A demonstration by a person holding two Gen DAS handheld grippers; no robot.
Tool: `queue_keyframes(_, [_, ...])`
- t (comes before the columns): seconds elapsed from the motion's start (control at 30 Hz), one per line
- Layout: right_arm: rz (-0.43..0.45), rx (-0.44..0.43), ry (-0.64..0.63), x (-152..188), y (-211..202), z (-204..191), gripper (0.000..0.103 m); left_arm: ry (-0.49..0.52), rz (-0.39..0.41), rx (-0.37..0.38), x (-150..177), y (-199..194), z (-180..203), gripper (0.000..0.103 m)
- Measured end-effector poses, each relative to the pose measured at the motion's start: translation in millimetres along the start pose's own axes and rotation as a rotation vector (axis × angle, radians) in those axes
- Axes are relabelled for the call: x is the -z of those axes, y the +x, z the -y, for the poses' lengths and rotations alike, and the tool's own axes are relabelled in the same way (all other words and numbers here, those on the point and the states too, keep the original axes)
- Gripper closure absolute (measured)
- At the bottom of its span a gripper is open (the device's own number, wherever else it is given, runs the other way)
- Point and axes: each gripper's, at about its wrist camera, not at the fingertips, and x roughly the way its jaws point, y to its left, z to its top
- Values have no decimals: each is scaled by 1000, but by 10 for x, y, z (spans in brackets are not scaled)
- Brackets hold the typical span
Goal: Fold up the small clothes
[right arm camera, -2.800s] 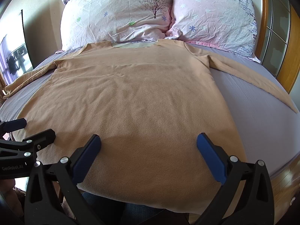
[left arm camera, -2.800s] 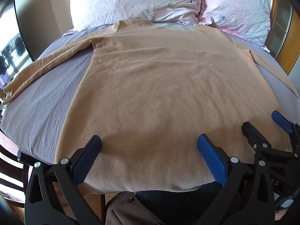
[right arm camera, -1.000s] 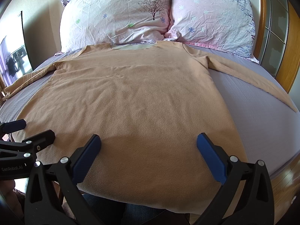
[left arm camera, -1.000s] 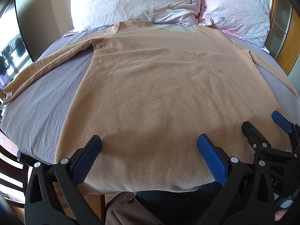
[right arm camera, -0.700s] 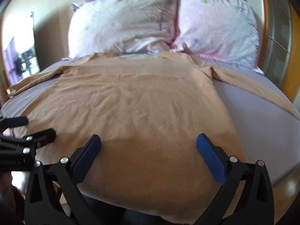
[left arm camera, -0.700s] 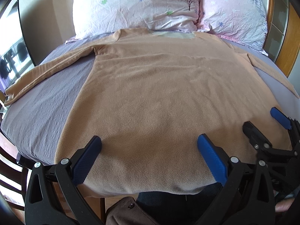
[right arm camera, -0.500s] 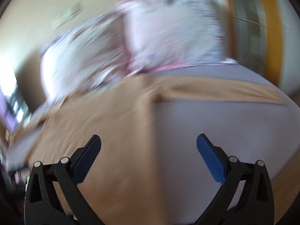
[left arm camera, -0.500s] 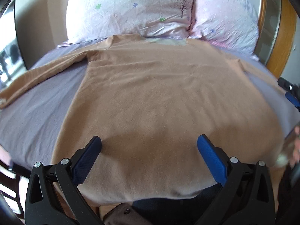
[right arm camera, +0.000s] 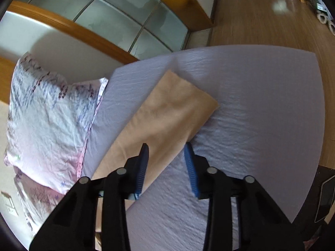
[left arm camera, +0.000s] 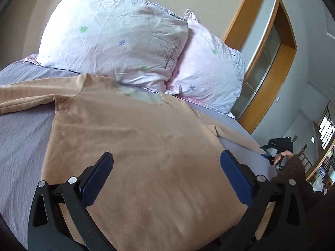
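Note:
A tan long-sleeved top (left arm camera: 136, 146) lies flat on the bed with its collar toward the pillows. My left gripper (left arm camera: 165, 175) is open and empty above the lower body of the top. The top's right sleeve (right arm camera: 167, 113) stretches over the grey sheet to its cuff. My right gripper (right arm camera: 166, 167) hovers over that sleeve near the cuff, jaws partly open with the sleeve edge between them, holding nothing. The right gripper also shows in the left wrist view (left arm camera: 276, 148), far right, at the bed's side.
Two floral pillows (left arm camera: 117, 41) lean at the head of the bed. The grey sheet (right arm camera: 261, 104) covers the mattress. A wooden-framed glass cabinet (right arm camera: 125, 21) stands beside the bed. Wooden floor (right arm camera: 261, 10) lies past the bed's edge.
My right gripper has swung away from the hem to the right sleeve near the cuff and its jaws have narrowed. My left gripper has tilted and moved up over the top's body.

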Motion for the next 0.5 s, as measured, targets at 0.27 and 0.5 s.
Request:
queue_keyframes(0.27, [108,-44,-181,44,-29,-439,98,-169,73,71,-160,-226,-569,1])
queue_keyframes(0.5, [50,-521,-785,1696,-561,-2459,98,-380,151,-61,-344,-566,-1236,1])
